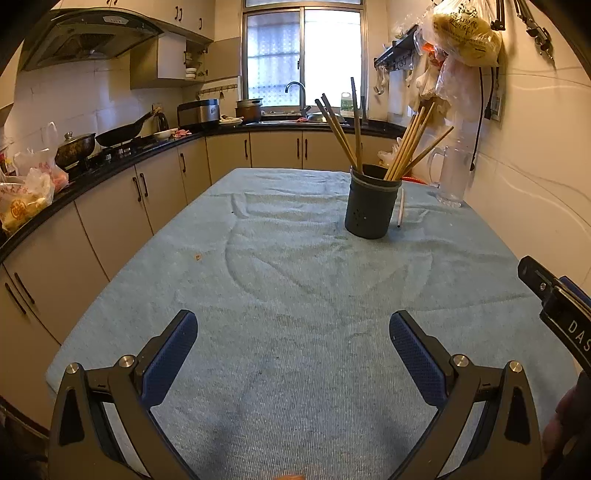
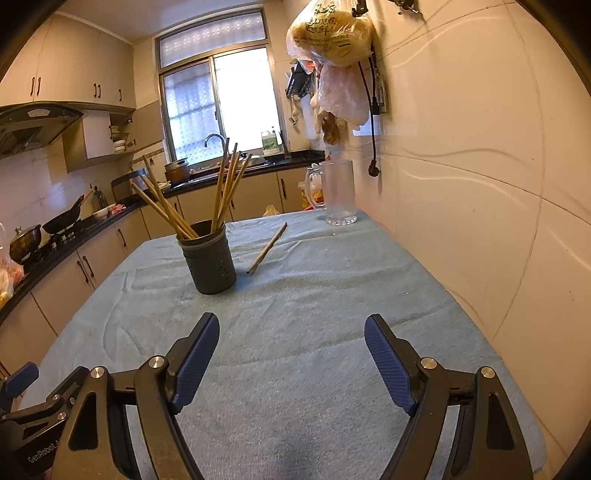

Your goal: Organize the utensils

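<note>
A dark grey utensil holder stands on the blue cloth-covered table and holds several wooden chopsticks. One loose chopstick lies flat on the cloth just right of the holder; it also shows in the left wrist view. My left gripper is open and empty, low over the near part of the table. My right gripper is open and empty, also near the front edge. The right gripper's body shows at the right edge of the left wrist view.
A clear glass mug stands at the table's far right by the tiled wall. Plastic bags hang above it. A kitchen counter with pots runs along the left.
</note>
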Tool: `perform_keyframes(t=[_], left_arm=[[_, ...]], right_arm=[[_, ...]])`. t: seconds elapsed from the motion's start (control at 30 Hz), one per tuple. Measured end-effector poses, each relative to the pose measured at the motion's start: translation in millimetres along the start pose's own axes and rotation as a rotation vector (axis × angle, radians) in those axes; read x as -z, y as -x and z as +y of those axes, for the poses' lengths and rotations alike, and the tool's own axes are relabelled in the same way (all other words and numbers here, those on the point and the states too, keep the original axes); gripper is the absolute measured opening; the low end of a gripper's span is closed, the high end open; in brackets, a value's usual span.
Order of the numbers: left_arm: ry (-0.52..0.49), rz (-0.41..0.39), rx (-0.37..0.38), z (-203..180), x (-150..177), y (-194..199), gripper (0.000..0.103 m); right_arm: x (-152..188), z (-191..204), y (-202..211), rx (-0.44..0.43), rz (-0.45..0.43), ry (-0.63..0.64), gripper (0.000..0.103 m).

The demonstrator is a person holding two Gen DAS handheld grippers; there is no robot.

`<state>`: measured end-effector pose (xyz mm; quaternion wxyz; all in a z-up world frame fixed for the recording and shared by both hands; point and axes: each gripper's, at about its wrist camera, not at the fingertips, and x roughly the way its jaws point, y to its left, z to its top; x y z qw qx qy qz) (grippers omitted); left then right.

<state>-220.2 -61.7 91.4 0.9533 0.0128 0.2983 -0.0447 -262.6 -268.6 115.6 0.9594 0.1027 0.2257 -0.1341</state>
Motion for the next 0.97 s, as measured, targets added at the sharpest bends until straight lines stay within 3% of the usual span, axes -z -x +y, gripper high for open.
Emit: perform_keyframes(t=[0.53,0.83,0.97], left_arm=[[0.001,0.052,0.012,0,3,-17,0.103],[0.007,0.053,0.019,6,-15,-31,0.103],[0.024,0.12,0.055,11,-22,-47,0.103]], right_arm=[[9,7,-13,-0.003,0.045,0.025,0.086],[4,9,-29,-0.013,0.079,0.039,0.086],[2,11,-44,-0.031,0.127,0.053,0.088]])
